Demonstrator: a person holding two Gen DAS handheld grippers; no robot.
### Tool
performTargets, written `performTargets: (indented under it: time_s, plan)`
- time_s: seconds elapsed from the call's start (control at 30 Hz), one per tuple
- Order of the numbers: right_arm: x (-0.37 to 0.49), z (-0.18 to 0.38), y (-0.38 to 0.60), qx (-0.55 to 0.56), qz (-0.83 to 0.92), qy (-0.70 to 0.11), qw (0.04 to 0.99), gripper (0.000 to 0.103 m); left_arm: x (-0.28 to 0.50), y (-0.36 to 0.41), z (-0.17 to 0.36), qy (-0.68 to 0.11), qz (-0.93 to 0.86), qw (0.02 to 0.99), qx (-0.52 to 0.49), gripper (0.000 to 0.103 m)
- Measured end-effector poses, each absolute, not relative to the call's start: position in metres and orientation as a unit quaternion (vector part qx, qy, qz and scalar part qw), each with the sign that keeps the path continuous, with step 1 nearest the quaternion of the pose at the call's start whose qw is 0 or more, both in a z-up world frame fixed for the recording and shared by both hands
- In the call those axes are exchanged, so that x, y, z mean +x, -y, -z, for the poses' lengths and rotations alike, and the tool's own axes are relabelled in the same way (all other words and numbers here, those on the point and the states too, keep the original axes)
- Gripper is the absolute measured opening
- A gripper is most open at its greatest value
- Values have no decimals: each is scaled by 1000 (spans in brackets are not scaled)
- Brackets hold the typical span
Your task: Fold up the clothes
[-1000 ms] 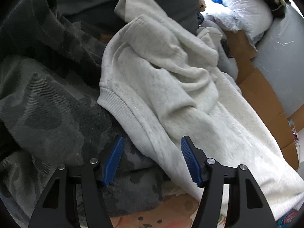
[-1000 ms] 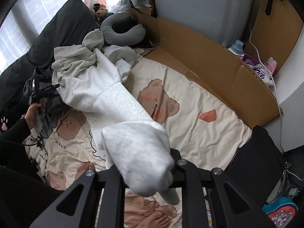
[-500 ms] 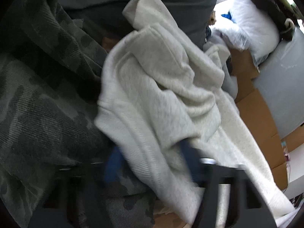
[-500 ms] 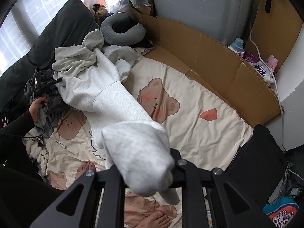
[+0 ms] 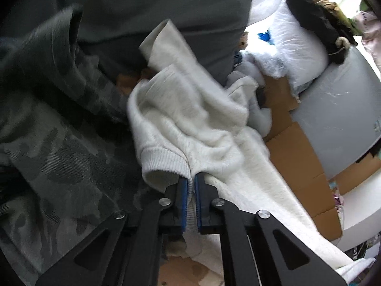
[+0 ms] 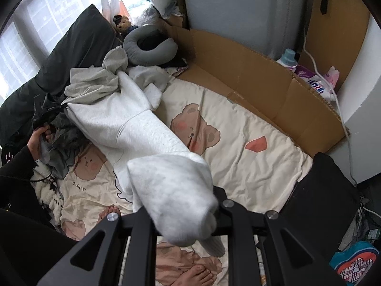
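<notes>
A light grey sweatshirt [image 6: 133, 124] lies stretched across the bear-print bedding [image 6: 238, 157]. In the left wrist view my left gripper [image 5: 190, 190] is shut on the sweatshirt's ribbed hem [image 5: 166, 164], the blue pads pinching the fabric. The garment [image 5: 190, 119] bunches up just beyond the fingertips. In the right wrist view my right gripper [image 6: 188, 217] is shut on the sweatshirt's other end, a wad of cloth [image 6: 173, 190] that covers its fingertips. Far left in that view, a hand holds the left gripper [image 6: 45, 116] at the sweatshirt's far end.
A dark camouflage garment [image 5: 54, 147] lies left of the sweatshirt, with a dark pillow [image 5: 154, 12] behind. A grey neck pillow [image 6: 147, 47] and flattened cardboard [image 6: 250, 76] border the bedding. Detergent bottles [image 6: 309, 78] stand at the right. Bare feet [image 6: 195, 274] rest near the bottom edge.
My left gripper went from open beside the hem to shut on it, and it has lifted the fabric. The right gripper kept still with its hold on the sweatshirt.
</notes>
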State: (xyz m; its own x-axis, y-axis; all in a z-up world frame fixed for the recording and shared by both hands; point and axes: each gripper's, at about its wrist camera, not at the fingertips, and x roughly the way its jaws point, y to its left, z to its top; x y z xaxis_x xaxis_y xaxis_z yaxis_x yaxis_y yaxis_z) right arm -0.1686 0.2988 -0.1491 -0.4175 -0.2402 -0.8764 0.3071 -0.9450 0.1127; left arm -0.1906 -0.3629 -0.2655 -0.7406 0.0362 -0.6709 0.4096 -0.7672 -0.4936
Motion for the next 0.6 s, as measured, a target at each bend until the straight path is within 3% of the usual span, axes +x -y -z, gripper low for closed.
performTargets:
  time_s: [0.6]
  plan:
    - [-110, 80, -347, 485, 863, -20, 141, 15, -114, 303, 170, -341, 883, 55, 319, 4]
